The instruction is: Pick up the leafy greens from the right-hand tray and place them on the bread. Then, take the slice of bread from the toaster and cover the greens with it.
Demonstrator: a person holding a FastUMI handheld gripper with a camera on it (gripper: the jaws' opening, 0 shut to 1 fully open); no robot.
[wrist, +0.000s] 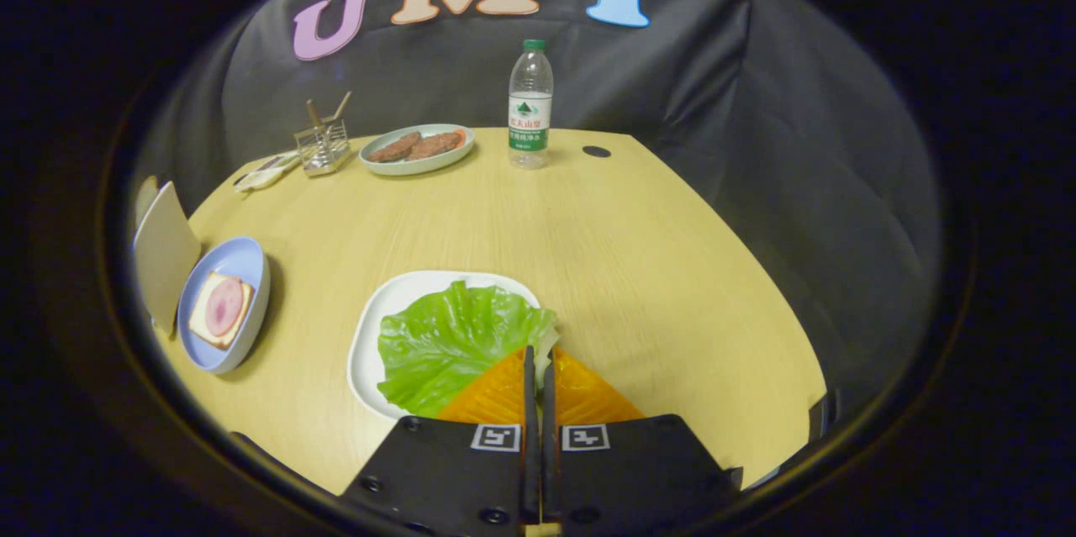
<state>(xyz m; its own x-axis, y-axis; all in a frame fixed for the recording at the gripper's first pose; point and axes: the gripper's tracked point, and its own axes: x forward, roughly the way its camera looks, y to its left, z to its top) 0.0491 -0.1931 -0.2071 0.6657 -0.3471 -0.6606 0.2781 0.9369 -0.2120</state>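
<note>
Gripper view. The gripper (535, 356) points forward and down over a pale wooden table (639, 251); its two fingers are pressed together with no gap between them, tips lying over the near edge of the lettuce leaf (450, 339). Whether any leaf edge is pinched between the tips cannot be told; it looks like nothing is held.

The leaf lies flat on a white tray (366, 344), just ahead of and left of the fingers. Further left, apart from the tray, a blue plate (249, 258) holds a bread slice (202, 325) topped with a round of ham (224, 307). That is the target for the greens. A pale upright panel stands just left of the plate; possibly the toaster, cannot confirm.

Far side of table: plate with two meat patties (418, 146), water bottle (530, 104), wire cutlery holder (323, 144).

Judgement: task at its first step, greens not yet lifted. To do it well: part the fingers first, lower so one tip slides under the raised right rim of the leaf, close on a fold rather than the flat middle, lift gently since the leaf is thin and floppy, then carry left to the blue plate.
</note>
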